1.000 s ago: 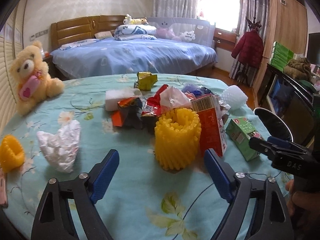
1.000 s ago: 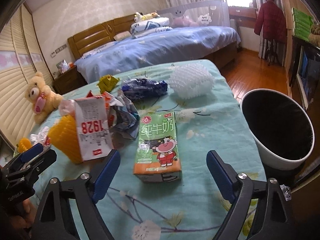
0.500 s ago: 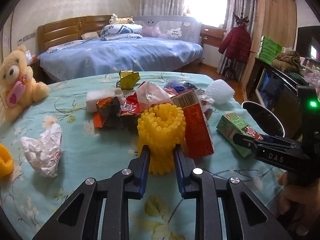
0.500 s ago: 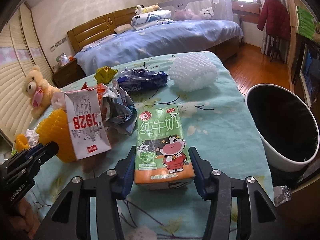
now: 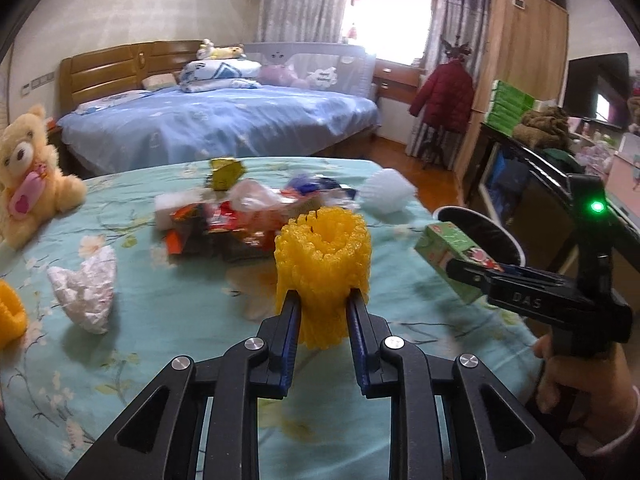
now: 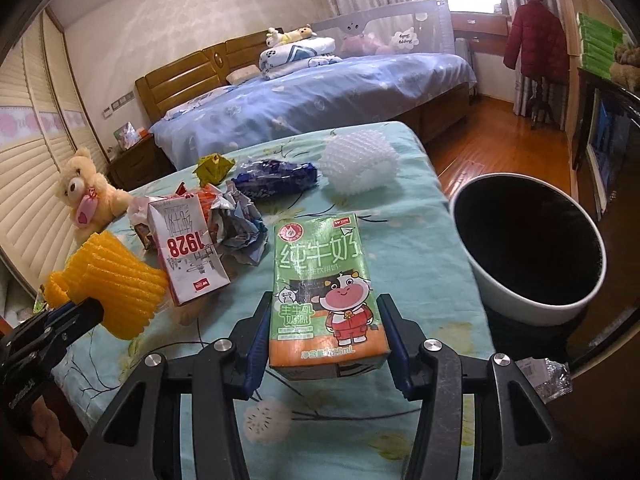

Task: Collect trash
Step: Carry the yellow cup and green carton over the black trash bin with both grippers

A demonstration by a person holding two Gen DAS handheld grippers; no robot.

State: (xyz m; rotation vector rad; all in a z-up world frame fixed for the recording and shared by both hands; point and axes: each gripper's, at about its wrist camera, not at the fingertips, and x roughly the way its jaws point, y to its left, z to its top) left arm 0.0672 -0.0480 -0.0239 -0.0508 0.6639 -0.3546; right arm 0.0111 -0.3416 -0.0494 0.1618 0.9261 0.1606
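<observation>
My left gripper point(image 5: 322, 310) is shut on a yellow foam net sleeve point(image 5: 324, 256) and holds it above the table; it also shows in the right wrist view point(image 6: 116, 280). My right gripper point(image 6: 326, 320) is shut on a green milk carton point(image 6: 324, 276), lifted off the table; the carton also shows in the left wrist view point(image 5: 452, 254). A white bin with a black liner point(image 6: 532, 248) stands off the table's right edge. A red and white carton point(image 6: 186, 248) and a pile of wrappers point(image 5: 224, 220) lie on the table.
The table has a turquoise floral cloth point(image 5: 168, 332). On it lie a crumpled white tissue point(image 5: 88, 292), white foam net point(image 6: 358, 164), blue wrapper point(image 6: 276, 178), gold wrapper point(image 6: 212, 166), a second yellow sleeve point(image 5: 10, 312) and a teddy bear point(image 5: 28, 176). A bed stands behind.
Both grippers have closed from wide open onto their objects. The left has lifted the yellow sleeve and the right has lifted the milk carton off the table.
</observation>
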